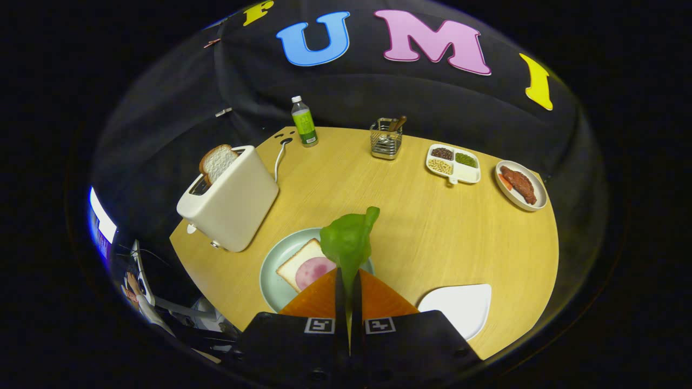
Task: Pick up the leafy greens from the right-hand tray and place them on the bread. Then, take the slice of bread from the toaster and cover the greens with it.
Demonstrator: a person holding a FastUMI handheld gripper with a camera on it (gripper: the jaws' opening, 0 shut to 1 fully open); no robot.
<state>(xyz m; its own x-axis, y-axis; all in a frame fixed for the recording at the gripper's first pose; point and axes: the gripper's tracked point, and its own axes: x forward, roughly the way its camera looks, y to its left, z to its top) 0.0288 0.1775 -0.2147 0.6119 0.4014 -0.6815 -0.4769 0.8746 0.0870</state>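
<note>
Between the two fingers of the gripper (348,289) a piece of leafy greens (348,240) is clamped, the fingers being pressed nearly together on its lower end while the leaf rises ahead of them. Just beyond the fingers, a pale green plate (273,281) is seen on the wooden table (432,232), and on it a slice of bread (294,262) topped with a round of ham (313,270); the greens are held above the plate's right part. To the left, a cream toaster (230,202) is found with a bread slice (217,162) standing up from its slot. An empty white tray (459,308) lies to the right of the fingers.
</note>
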